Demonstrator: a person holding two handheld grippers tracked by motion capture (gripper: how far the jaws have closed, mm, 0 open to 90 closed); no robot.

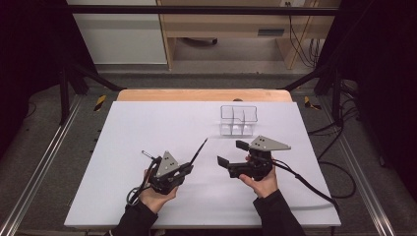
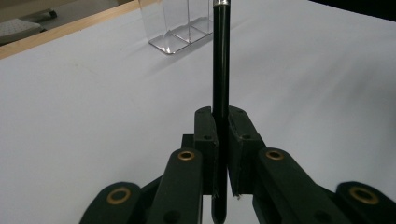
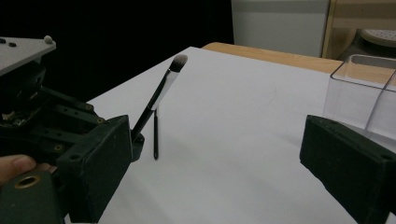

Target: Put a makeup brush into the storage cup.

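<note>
Gripping brush, left claw; right claw released; clear organizer empty.

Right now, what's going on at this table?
A person holds a gripper in each hand over a white table. The left gripper is shut on a thin black makeup brush, which points up and away toward the clear plastic organizer standing at the far side of the table. The right gripper is open, holding nothing, just in front of the organizer. The brush is not yet in any compartment.
</note>
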